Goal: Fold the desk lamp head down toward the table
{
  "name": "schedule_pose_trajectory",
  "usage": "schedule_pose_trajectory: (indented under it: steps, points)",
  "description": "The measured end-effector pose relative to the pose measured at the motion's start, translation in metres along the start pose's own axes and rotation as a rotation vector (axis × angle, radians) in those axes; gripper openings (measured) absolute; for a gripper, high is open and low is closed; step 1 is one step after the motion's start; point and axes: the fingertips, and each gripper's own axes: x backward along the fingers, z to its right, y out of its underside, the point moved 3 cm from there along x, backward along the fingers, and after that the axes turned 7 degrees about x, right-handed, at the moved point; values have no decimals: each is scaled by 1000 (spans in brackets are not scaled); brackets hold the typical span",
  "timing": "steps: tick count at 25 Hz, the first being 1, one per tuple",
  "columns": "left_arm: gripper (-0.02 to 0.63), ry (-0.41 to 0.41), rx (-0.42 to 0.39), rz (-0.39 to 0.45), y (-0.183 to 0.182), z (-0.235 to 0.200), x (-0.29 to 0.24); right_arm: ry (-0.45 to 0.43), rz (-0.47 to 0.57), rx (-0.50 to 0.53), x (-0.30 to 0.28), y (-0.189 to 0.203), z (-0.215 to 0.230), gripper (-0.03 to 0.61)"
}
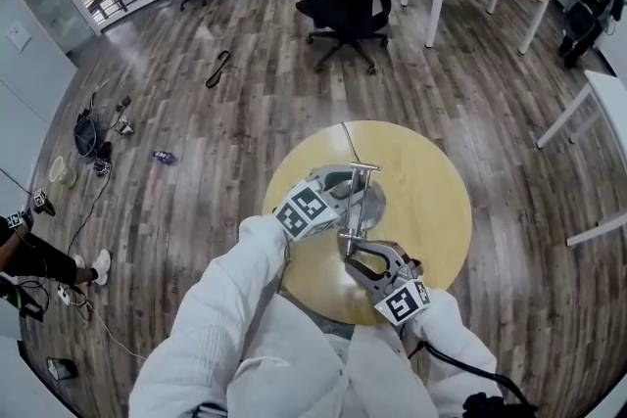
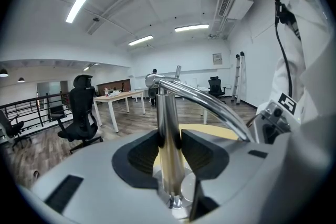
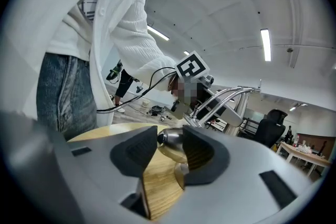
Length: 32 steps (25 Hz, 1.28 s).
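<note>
Open floor (image 1: pixel 245 113) surrounds the round tabletop (image 1: pixel 431 210); well inside its rim the left gripper (image 2: pixel 169 150) clamps the lamp post (image 2: pixel 168 113), the right gripper (image 3: pixel 169 141) pinches the lamp head (image 3: pixel 171 150).

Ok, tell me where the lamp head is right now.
The lamp head sits between the right gripper's fingers, low over the round table, just below centre in the head view.

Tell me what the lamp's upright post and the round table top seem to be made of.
Lamp post: probably polished metal, chrome-like; it mirrors the room. Table top: light wood or laminate, matte; grain lines show, which one is unclear.
</note>
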Motion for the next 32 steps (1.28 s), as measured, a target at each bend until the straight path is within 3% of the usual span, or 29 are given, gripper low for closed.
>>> schedule_pose_trajectory:
  steps: [9, 15, 19, 22, 25, 29, 32]
  points:
    - [148, -57, -43, -63, 11, -4, -6, -3, -71, 22, 3, -12, 2, 155]
    - [150, -96, 42, -84, 15, -4, 5, 34, -85, -62, 17, -33, 10, 156]
    - [153, -192, 113, -69, 22, -11, 27, 185, -100, -206, 36, -35, 38, 155]
    - [152, -351, 214, -5, 31, -26, 58, 374, -95, -338, 54, -37, 70, 155]
    - [141, -457, 253, 60, 28, -22, 96, 552, -102, -407, 66, -42, 94, 147]
    - [19, -515, 238, 129, 10, 11, 128, 716, -137, -436, 70, -48, 99, 79]
    - [2, -477, 275, 158, 7, 45, 135, 776, -159, -500, 65, -52, 89, 25]
